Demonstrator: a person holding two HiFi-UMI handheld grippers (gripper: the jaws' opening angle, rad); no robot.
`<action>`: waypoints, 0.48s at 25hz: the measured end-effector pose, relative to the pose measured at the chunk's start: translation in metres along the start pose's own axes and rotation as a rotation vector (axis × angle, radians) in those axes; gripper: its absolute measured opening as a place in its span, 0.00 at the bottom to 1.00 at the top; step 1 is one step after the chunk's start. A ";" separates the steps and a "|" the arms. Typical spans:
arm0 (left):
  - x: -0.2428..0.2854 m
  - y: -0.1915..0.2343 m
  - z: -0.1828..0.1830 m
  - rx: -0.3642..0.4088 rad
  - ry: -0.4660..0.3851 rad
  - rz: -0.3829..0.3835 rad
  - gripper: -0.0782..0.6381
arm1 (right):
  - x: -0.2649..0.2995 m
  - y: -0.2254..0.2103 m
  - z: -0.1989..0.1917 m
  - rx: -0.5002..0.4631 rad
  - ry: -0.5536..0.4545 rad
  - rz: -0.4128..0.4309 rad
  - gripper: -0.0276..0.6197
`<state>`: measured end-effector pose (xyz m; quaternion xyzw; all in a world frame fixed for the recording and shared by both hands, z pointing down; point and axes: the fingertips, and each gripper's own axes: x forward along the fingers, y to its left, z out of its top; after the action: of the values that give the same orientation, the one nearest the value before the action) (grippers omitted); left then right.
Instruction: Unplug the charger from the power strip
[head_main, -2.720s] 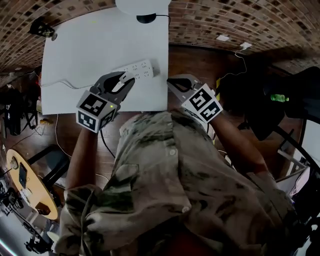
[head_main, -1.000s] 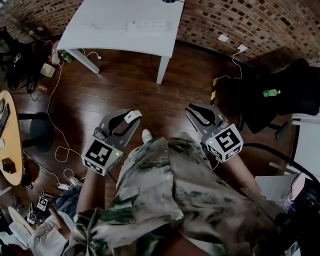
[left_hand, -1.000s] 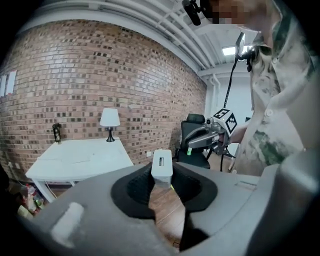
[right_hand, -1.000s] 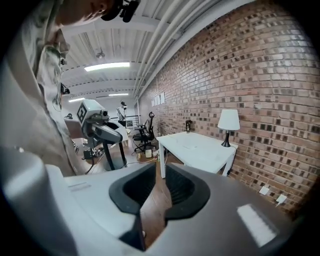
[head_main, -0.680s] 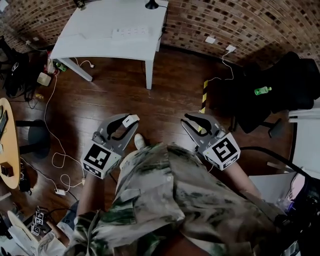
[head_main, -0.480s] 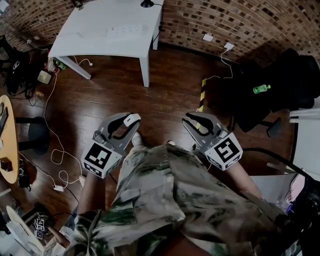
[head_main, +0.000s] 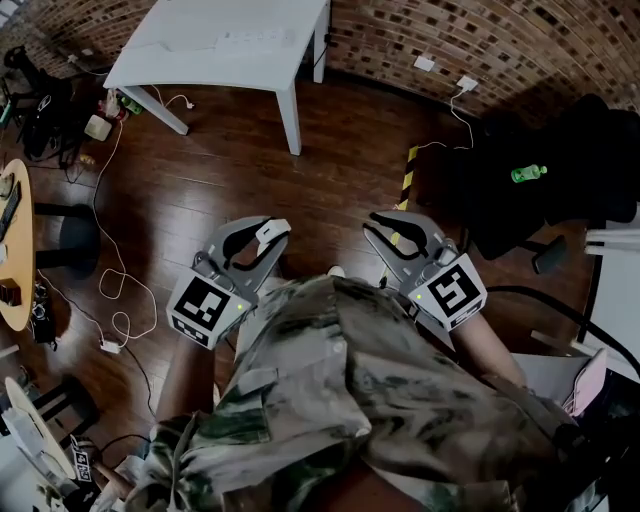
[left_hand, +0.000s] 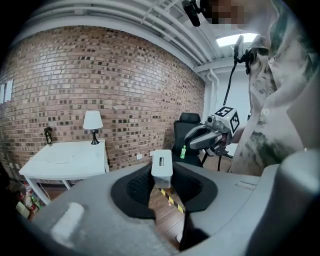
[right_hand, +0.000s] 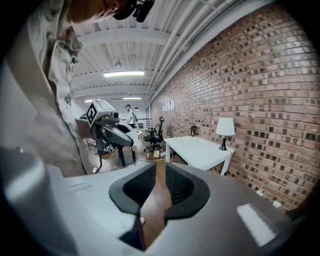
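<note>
**Charger.** The charger is a small white plastic block, box-shaped with rounded edges and a dark slot in the face turned toward the left gripper view. It sits upright at the middle of that view, above the wooden floor, well apart from the counter.

**Grippers.** The left hand-held gripper is clamped on the charger, its ribbed black pads pressing both sides. The jaws of the right hand-held gripper stand a narrow gap apart with nothing between them. Only floor shows through the gap. Both bodies are smooth grey plastic, each with a marker cube at the rear.

**Surface and room.**
- The counter is a plain white table with slanted legs, at the upper left of the head view.
- A power strip lies on it, faint against the white top.
- A white-shaded lamp stands at its far edge.
- The floor is dark glossy planks, with loose white cables at the left and a strip of yellow-and-black tape.
- The wall is rough red brick.
- A black office chair carrying a green bottle stands at the right.
</note>
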<state>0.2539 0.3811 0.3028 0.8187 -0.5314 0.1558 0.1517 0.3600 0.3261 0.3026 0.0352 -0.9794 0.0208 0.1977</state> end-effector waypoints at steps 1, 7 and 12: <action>0.001 -0.003 0.001 0.003 0.000 0.001 0.26 | -0.002 0.000 0.000 0.000 -0.005 0.003 0.15; 0.006 -0.013 0.007 0.008 -0.002 -0.002 0.25 | -0.009 0.000 0.001 -0.001 -0.016 0.013 0.15; 0.014 -0.008 0.013 0.036 -0.007 -0.010 0.25 | -0.006 -0.007 0.007 -0.010 -0.027 0.010 0.14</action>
<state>0.2684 0.3672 0.2965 0.8246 -0.5248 0.1618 0.1361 0.3633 0.3194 0.2944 0.0298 -0.9822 0.0163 0.1848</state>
